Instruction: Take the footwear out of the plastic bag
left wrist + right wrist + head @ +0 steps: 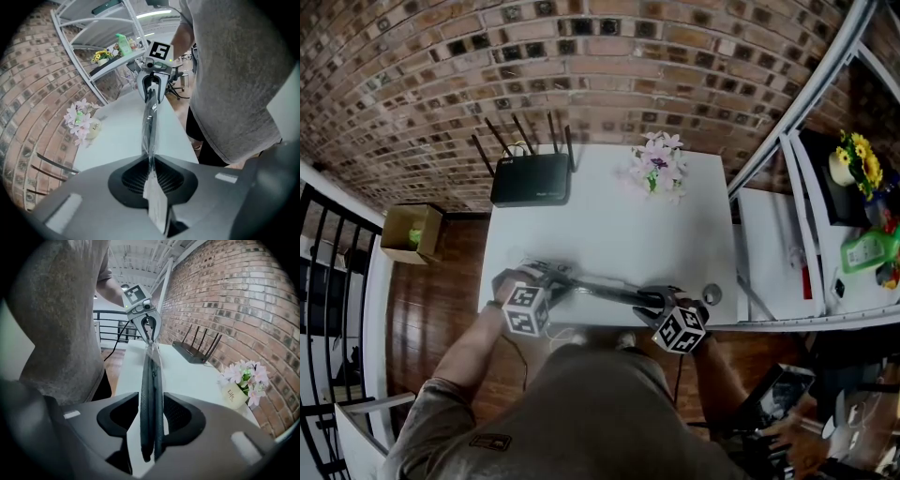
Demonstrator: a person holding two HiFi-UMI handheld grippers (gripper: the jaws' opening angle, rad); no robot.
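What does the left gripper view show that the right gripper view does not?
Only the left gripper view: a green bottle and yellow flowers on a shelf.
Only the right gripper view: the router with its antennas, and a black railing.
Both: the white table, pink flowers, brick wall, the person's grey shirt, and the plastic bag stretched between the left gripper, shut on its edge, and the right gripper, jaws either side of the dark footwear.
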